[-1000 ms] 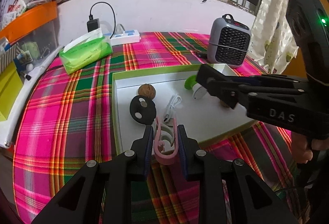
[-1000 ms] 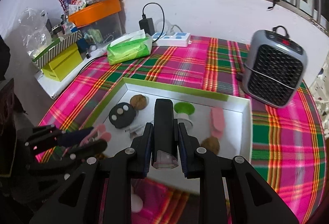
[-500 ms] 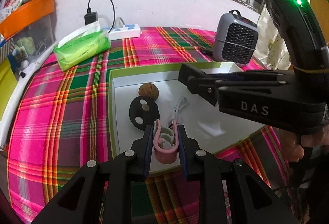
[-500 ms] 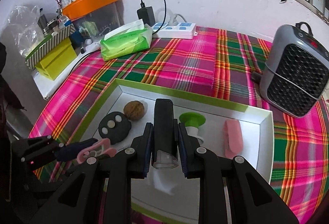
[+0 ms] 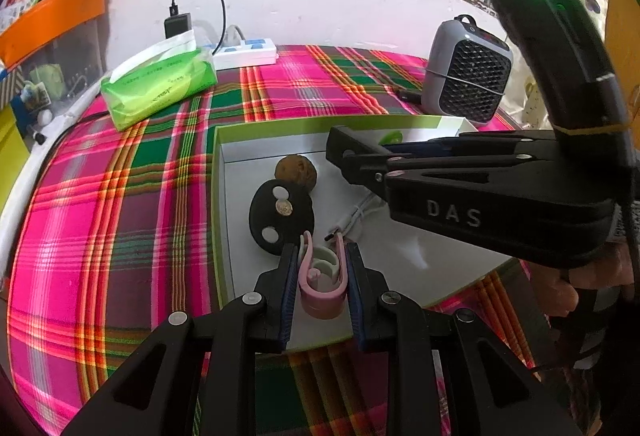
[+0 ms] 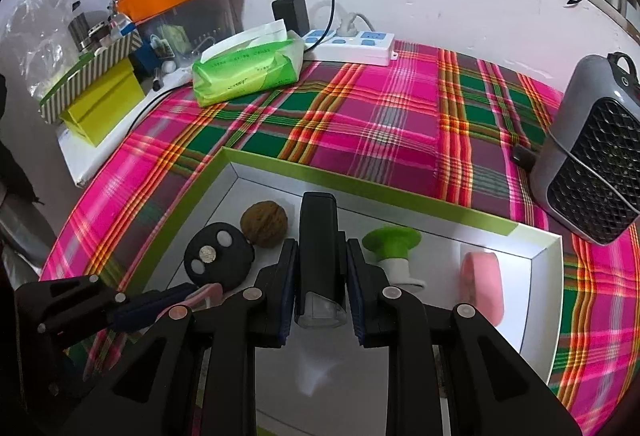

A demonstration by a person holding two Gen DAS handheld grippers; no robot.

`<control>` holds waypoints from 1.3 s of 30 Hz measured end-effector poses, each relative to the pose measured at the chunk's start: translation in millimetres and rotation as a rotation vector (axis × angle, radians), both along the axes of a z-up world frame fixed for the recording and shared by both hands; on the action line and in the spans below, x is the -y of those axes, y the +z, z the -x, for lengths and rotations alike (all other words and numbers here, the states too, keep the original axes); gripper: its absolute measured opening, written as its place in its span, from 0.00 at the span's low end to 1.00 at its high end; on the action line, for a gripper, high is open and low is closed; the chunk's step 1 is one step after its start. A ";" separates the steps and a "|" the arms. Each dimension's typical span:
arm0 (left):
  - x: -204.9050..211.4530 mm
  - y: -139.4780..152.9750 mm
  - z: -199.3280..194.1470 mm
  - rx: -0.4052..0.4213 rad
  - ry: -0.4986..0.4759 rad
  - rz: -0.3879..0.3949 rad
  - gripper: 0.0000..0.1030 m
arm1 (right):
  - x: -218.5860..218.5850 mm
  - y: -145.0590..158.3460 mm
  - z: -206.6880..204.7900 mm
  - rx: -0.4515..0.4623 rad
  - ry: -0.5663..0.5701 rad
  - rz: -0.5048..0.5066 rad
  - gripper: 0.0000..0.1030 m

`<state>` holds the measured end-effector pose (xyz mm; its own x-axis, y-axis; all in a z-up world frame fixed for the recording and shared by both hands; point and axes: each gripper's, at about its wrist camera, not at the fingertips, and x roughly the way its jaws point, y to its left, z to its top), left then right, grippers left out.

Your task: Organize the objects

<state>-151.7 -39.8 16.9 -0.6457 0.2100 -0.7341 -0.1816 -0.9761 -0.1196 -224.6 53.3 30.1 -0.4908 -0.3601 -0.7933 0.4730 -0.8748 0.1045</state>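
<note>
Both grippers have come in over the white tray (image 5: 448,124) since a second ago, and the right gripper (image 5: 340,152) now reaches farther across the left wrist view, covering more of the tray's right half. The left gripper (image 5: 322,276) has its jaws closed on a pink clip (image 5: 322,290), held just above the tray's near edge. The right gripper (image 6: 320,276) has its jaws closed on a black flashlight (image 6: 318,236), clear lens toward the camera, over the middle of the tray.

Inside the tray, near its left edge, a walnut (image 6: 264,223) sits just behind a black disc (image 6: 218,254) with pale round spots. A white cable (image 5: 354,216) shows only in part, the rest hidden under the right gripper. The green-capped piece (image 6: 394,250) and the pink object (image 6: 482,282) toward the tray's right edge are blurred, and what they are is hard to tell.

The tray lies on a plaid cloth (image 6: 380,116) covering the counter. A tissue pack (image 6: 248,70) and power strip (image 6: 352,44) sit at the far edge, a small heater (image 6: 596,164) at the far right corner, partly cut off.
</note>
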 end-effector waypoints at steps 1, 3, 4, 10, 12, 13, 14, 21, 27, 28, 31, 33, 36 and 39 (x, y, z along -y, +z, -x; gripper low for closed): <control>0.1 -0.1 0.0 -0.001 0.001 0.001 0.20 | 0.3 -1.0 1.1 0.002 -0.002 -0.002 0.24; -0.1 -0.5 -0.2 -0.002 0.000 0.000 0.20 | 1.1 -2.5 2.2 0.002 -0.005 -0.007 0.24; -0.4 -0.5 -0.3 -0.003 0.000 0.000 0.20 | 1.5 -3.4 2.5 0.002 -0.005 -0.009 0.24; -0.2 -0.6 0.2 -0.002 -0.002 -0.001 0.20 | 2.0 -6.5 4.5 0.008 -0.008 -0.007 0.24; -0.1 -0.5 0.2 -0.002 -0.002 -0.001 0.21 | 2.2 -6.6 4.4 0.007 -0.007 -0.007 0.24; -0.1 -0.6 0.1 -0.002 -0.001 -0.001 0.21 | 2.1 -6.5 4.3 0.007 -0.008 -0.006 0.24; 0.0 -0.5 0.2 -0.002 -0.001 -0.001 0.21 | 2.3 -6.6 4.2 0.008 -0.007 -0.005 0.24; 0.0 0.0 0.5 -0.002 -0.002 0.000 0.21 | 3.3 -6.6 3.6 0.006 -0.006 -0.002 0.24; -0.1 -0.2 0.1 -0.002 -0.002 -0.001 0.21 | 5.2 -6.1 2.7 0.000 -0.007 -0.016 0.24; -0.1 -0.2 0.1 -0.002 -0.001 -0.001 0.21 | 5.0 -6.1 2.7 0.000 -0.008 -0.017 0.24; -0.3 0.2 0.3 -0.002 -0.002 -0.001 0.21 | 4.9 -5.8 2.8 0.001 -0.008 -0.016 0.24; -0.1 0.0 -0.2 -0.002 -0.002 -0.001 0.22 | 5.0 -5.7 3.0 0.001 -0.011 -0.016 0.24; -1.4 0.5 0.2 -0.003 -0.004 0.004 0.23 | 5.9 -5.6 2.7 -0.001 -0.012 -0.018 0.24; -1.5 0.7 -0.2 -0.003 -0.004 0.005 0.24 | 4.8 -5.8 2.2 0.002 -0.014 -0.010 0.24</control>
<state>-151.5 -38.3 17.6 -0.6472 0.2092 -0.7331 -0.1860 -0.9759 -0.1144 -226.8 48.5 24.3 -0.4944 -0.3450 -0.7978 0.4607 -0.8823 0.0961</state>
